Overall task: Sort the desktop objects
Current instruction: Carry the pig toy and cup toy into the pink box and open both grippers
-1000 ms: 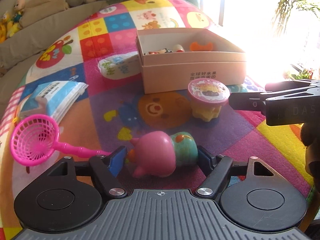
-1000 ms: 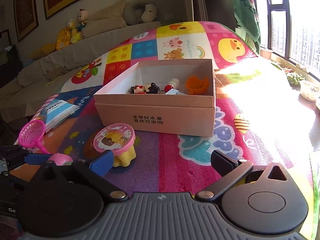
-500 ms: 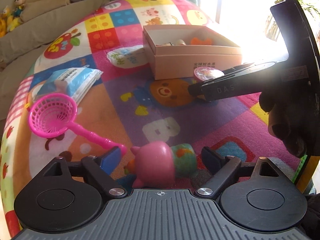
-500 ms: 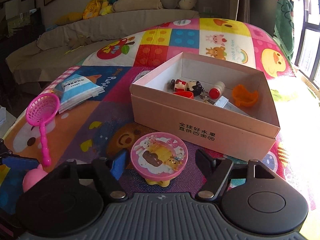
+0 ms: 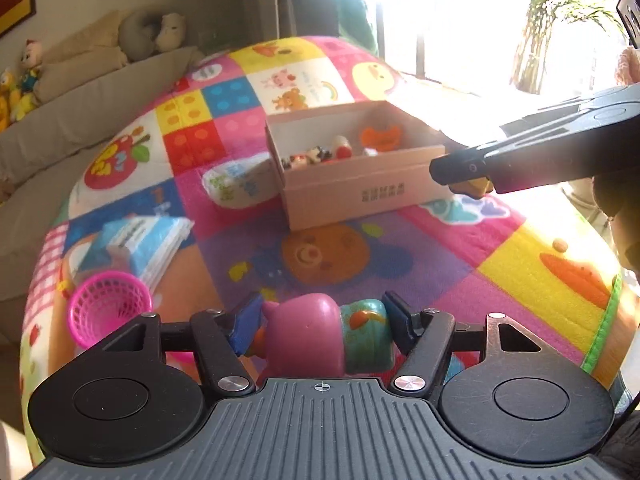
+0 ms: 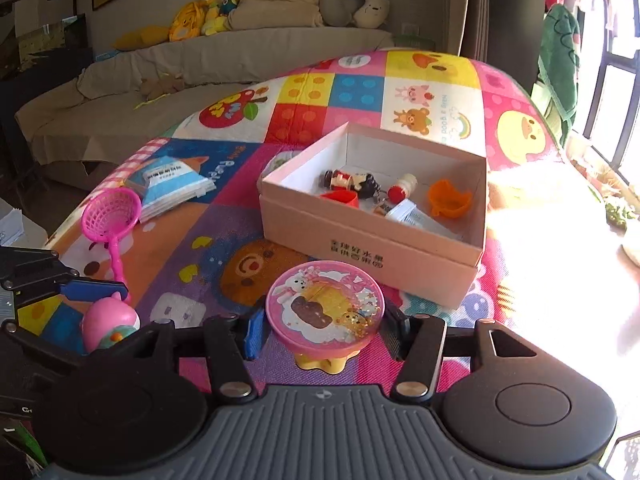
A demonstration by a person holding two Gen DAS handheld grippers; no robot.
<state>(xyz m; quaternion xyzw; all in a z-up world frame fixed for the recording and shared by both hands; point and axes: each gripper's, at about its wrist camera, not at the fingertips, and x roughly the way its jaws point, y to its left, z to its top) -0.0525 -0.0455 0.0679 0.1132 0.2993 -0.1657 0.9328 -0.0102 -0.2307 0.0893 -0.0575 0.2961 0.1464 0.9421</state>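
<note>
Pink pig toy clamped in left hand-held gripper; right hand-held gripper grips round-topped toy.

The open top of the pink box is unobstructed from above, and its near-left corner and far side hold bare floor; small figures, a red-capped bottle and an orange cup crowd the middle and right. Between the box's near wall and the right gripper lies an open strip of play mat around the bear print. To the left, a pink net scoop and a blue tissue pack take up the mat's left edge, near each other. The left gripper with its pink toy stands low at near left, well apart from the box.
</note>
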